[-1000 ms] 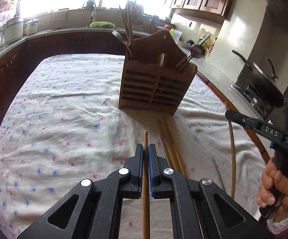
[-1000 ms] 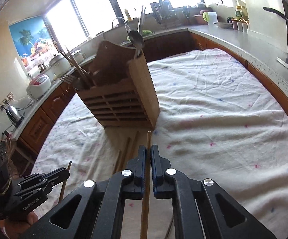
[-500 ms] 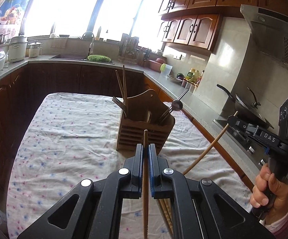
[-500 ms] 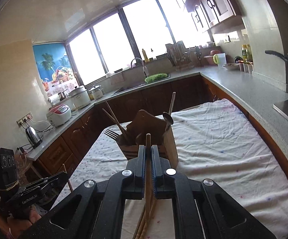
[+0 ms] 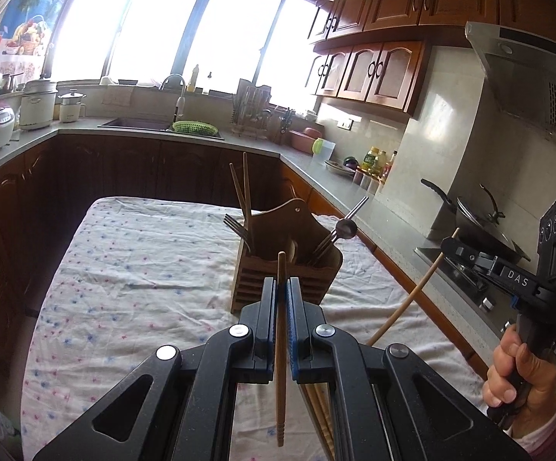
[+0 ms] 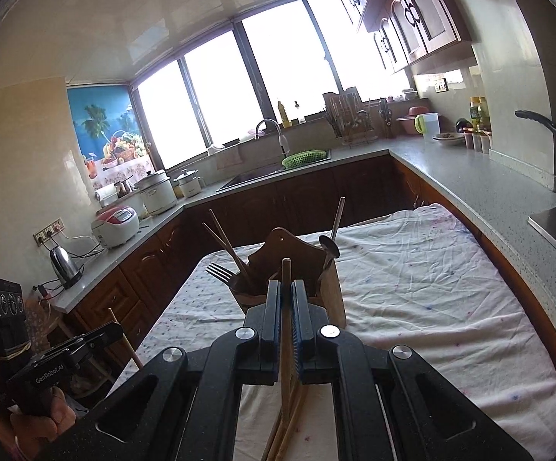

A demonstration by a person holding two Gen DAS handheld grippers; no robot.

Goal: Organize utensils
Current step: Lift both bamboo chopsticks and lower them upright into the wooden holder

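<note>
1. Your left claw (image 5: 282, 307) is pinched tight on one slim brown wooden chopstick (image 5: 280, 365), raised above the cloth-covered surface (image 5: 132, 269).
2. Your right claw (image 6: 286, 307) is likewise clamped on a second wooden chopstick (image 6: 286, 345).
3. Slatted wooden utensil holder (image 5: 278, 288) stands ahead: two chopsticks, one fork and one spoon are visible in it.
4. More loose chopsticks (image 5: 322, 422) lie below; count unclear.
5. Judgement: sticks are light, stiff, smooth and likely to pivot. Hold near mid-length.
</note>
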